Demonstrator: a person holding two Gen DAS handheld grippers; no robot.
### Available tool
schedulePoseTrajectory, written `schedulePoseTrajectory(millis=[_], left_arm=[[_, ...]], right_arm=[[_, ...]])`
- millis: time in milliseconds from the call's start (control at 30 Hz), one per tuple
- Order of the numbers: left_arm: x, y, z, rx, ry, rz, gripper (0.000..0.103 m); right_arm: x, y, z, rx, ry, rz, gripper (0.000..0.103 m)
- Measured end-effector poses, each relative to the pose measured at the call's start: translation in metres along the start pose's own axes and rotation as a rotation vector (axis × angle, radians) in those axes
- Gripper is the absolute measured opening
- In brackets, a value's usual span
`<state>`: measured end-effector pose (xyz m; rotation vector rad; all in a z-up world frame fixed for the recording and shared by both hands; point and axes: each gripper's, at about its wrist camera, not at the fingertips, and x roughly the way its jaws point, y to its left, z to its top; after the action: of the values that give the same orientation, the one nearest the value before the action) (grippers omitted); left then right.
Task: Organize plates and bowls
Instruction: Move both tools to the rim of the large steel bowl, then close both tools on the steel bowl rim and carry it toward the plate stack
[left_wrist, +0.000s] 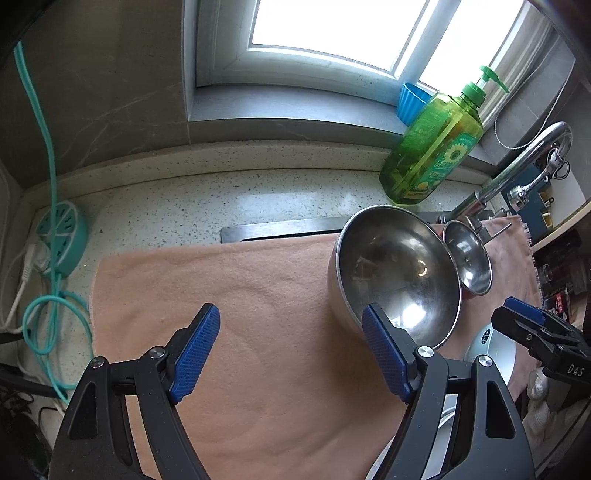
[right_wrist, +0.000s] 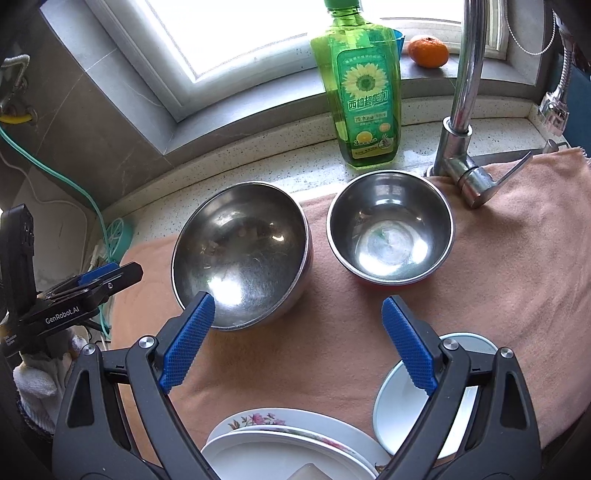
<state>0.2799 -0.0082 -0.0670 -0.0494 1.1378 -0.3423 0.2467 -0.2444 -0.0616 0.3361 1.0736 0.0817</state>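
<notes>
Stacked plates cut off at frame bottom | white bowl partly hidden

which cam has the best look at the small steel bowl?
Right wrist. The small steel bowl sits upright and whole on the towel, interior visible. In the left wrist view it is at the edge, distorted and partly hidden behind the large steel bowl.

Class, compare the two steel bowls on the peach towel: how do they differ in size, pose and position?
The larger steel bowl is wider than the smaller steel bowl. The larger one is tipped, its mouth leaning toward the cameras; the smaller sits level. The larger lies nearer the left gripper, the smaller by the faucet. Both are shiny, empty and rest on the towel.
</notes>
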Motion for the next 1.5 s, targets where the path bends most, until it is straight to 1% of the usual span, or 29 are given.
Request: schedulePoseTrajectory(millis=[133, 333, 467, 533, 567, 600, 667, 833, 900, 933, 1000, 1067, 1233, 1300, 1367, 1467, 1500], left_arm=[[0.008, -0.005, 0.008, 0.026, 0.006, -0.011, 0.080], [0.020, -0.007, 0.019, 0.039, 0.022, -0.041, 0.080], [0.026, -0.009, 0.024, 0.042, 0.020, -0.054, 0.077], [0.028, -0.009, 0.026, 0.041, 0.021, -0.062, 0.077], [0.030, -0.009, 0.027, 0.037, 0.023, -0.067, 0.075], [0.032, -0.008, 0.028, 0.032, 0.028, -0.074, 0.068], [0.035, -0.005, 0.029, 0.019, 0.040, -0.089, 0.061], [0.041, -0.006, 0.030, 0.011, 0.051, -0.116, 0.053], [0.042, -0.007, 0.030, 0.015, 0.053, -0.123, 0.049], [0.043, -0.007, 0.030, 0.015, 0.056, -0.129, 0.047], [0.045, -0.008, 0.030, 0.014, 0.067, -0.146, 0.039], [0.048, -0.009, 0.031, 0.012, 0.075, -0.153, 0.034], [0.053, -0.009, 0.031, 0.004, 0.087, -0.168, 0.030], [0.055, -0.010, 0.031, 0.006, 0.090, -0.170, 0.023], [0.056, -0.011, 0.031, 0.010, 0.095, -0.172, 0.021], [0.058, -0.012, 0.030, 0.010, 0.101, -0.181, 0.017], [0.058, -0.012, 0.030, 0.010, 0.102, -0.185, 0.017]], right_arm=[[0.005, -0.003, 0.004, 0.033, 0.008, 0.005, 0.094], [0.015, -0.005, 0.011, 0.069, 0.034, 0.018, 0.086], [0.025, -0.004, 0.012, 0.080, 0.063, 0.028, 0.072], [0.029, -0.004, 0.013, 0.080, 0.070, 0.029, 0.069], [0.031, -0.004, 0.013, 0.083, 0.074, 0.031, 0.067], [0.033, -0.005, 0.013, 0.088, 0.079, 0.034, 0.063], [0.037, -0.007, 0.013, 0.100, 0.089, 0.042, 0.059], [0.044, -0.012, 0.013, 0.119, 0.104, 0.053, 0.054], [0.045, -0.013, 0.014, 0.119, 0.108, 0.055, 0.049], [0.047, -0.013, 0.014, 0.120, 0.110, 0.057, 0.048], [0.048, -0.015, 0.014, 0.124, 0.113, 0.059, 0.045], [0.050, -0.016, 0.015, 0.126, 0.116, 0.060, 0.041], [0.058, -0.020, 0.015, 0.140, 0.129, 0.057, 0.034], [0.061, -0.020, 0.016, 0.137, 0.136, 0.060, 0.026], [0.064, -0.020, 0.016, 0.133, 0.139, 0.058, 0.024], [0.066, -0.019, 0.017, 0.131, 0.144, 0.065, 0.016], [0.065, -0.018, 0.017, 0.129, 0.141, 0.064, 0.016]])
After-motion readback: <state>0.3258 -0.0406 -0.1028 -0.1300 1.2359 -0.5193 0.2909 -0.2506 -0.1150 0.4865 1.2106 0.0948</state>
